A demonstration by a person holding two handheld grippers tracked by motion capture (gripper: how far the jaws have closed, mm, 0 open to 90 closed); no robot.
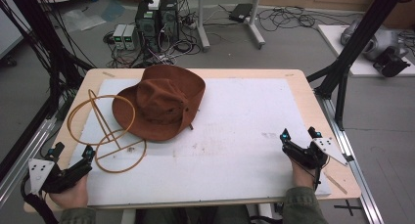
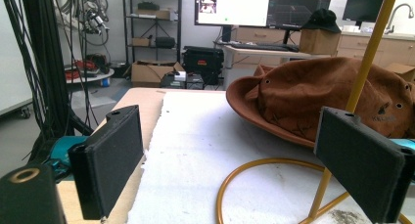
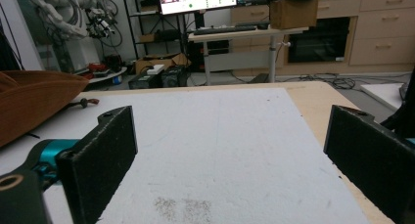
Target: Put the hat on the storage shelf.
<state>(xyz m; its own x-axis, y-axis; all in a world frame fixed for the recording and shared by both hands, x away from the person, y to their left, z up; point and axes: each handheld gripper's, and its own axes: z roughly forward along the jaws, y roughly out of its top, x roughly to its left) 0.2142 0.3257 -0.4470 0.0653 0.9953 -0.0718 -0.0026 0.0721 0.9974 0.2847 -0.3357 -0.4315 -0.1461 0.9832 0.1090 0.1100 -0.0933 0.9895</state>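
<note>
Brown hat (image 1: 160,105) lying on white mat (image 1: 235,150) toward far left of table (image 1: 313,111), brim overlapping yellow wire stand (image 1: 105,131) just beside it. Left gripper (image 1: 73,158) resting at near left corner, jaws spread wide, nothing between, close to stand's ring. Right gripper (image 1: 298,134) near right edge, well apart from hat, jaws likewise released and empty.

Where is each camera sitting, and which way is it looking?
High view: above the table, looking down; both forearms, left hand-held gripper and right hand-held gripper show.
Left gripper view: low on that hand-held gripper, facing the brown hat and yellow wire stand; its open jaws show.
Right gripper view: low, facing the white mat; open jaws show.
All share the hat.
</note>
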